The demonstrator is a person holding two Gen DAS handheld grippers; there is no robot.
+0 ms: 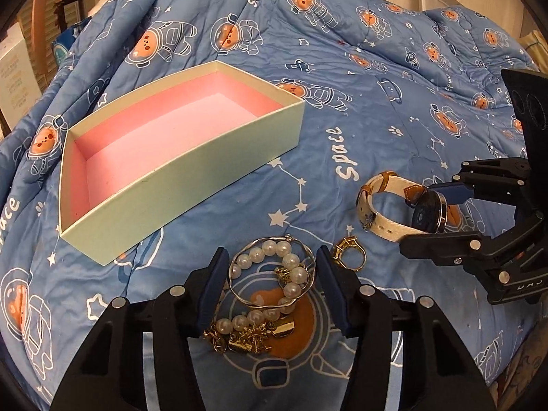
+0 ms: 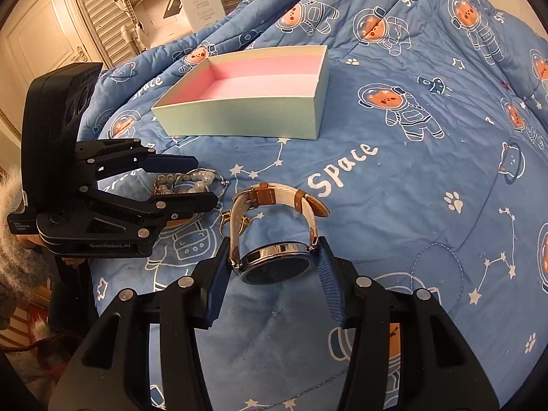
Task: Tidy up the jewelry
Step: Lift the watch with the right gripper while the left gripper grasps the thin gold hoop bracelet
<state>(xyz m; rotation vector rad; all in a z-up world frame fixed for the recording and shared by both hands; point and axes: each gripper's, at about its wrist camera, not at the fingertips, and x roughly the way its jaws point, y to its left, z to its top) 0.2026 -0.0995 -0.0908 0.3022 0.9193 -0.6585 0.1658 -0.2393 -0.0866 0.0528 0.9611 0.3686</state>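
Pearls point(image 1: 274, 274) and a silver bangle point(image 1: 270, 267) lie between the half-open left gripper point(image 1: 272, 286) fingers, ungripped; the right gripper point(image 2: 274, 274) pinches the watch point(image 2: 274, 263) case.

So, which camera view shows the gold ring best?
The left wrist view: the gold ring lies in plain sight on the blanket, beside the pearl bracelet. In the right wrist view the watch strap hides most of it.
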